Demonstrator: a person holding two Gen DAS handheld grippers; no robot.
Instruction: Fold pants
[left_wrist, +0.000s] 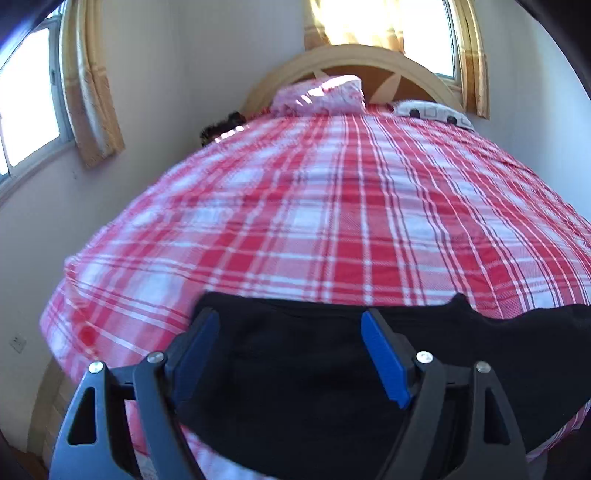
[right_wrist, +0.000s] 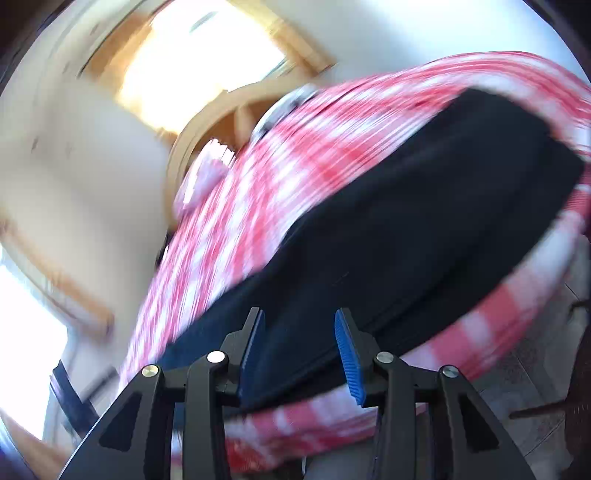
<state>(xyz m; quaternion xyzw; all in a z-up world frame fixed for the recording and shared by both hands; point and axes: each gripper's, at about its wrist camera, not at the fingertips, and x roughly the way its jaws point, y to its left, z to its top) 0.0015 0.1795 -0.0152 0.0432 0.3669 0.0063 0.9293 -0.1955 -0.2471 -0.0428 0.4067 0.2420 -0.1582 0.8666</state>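
Pants (left_wrist: 314, 369), black and flat, lay along the near edge of the bed (left_wrist: 332, 206) on its red-and-white plaid sheet, well apart from the pillows (left_wrist: 325, 94) at the far headboard. Your left gripper (left_wrist: 288, 325) stood wide open above the cloth, pads (left_wrist: 384, 362) pinching nothing. Your right gripper (right_wrist: 299, 325) was part open over the same dark cloth, gripping nothing in that blurred view.

Motion blur smears the right wrist view, and the black pants (left_wrist: 314, 387) run past the left view's bottom edge.
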